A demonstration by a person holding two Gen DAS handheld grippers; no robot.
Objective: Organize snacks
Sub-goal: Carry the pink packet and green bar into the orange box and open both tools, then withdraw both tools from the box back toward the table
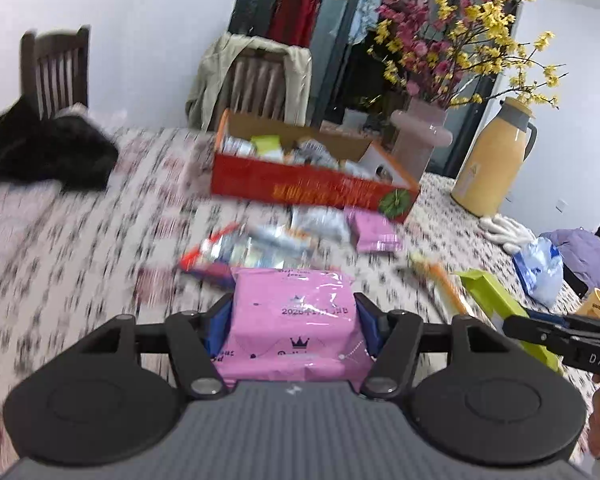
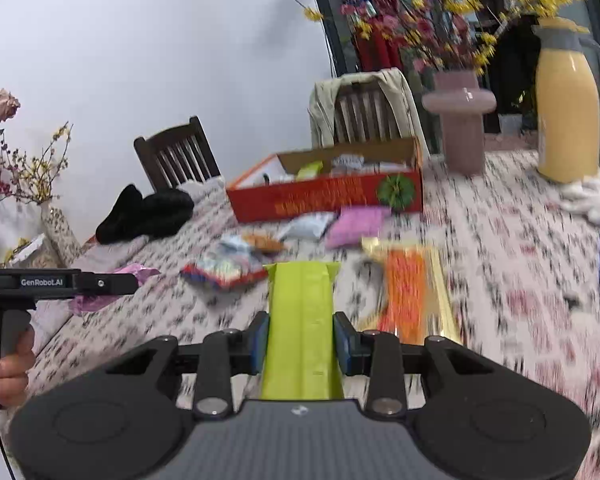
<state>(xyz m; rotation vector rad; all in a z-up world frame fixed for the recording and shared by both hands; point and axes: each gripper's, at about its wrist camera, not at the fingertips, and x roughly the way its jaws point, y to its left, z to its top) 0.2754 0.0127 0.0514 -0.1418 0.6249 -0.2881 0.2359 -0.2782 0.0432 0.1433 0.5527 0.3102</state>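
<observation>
A pink packet (image 1: 294, 320) sits clamped between the left gripper (image 1: 294, 326) pads, a lime-green packet (image 2: 302, 328) likewise in the narrower right gripper (image 2: 302, 344) — both lifted off the tabletop (image 2: 500, 280). Ahead, loose snacks (image 2: 228, 268) lie scattered before the open red box (image 2: 328, 196); both grippers tilt downward, side by side.

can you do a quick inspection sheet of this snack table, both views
surface: floral tablecloth on the table, blurred
job's things: red box open, partly filled; loose packets in front, including a pink packet and an orange packet
clutter: black garment, pink vase, yellow thermos, white gloves
grippers: left gripper shut on pink pack; right gripper shut on green pack
cables: thin dark cable by the hand
surroundings: two wooden chairs, white wall
</observation>
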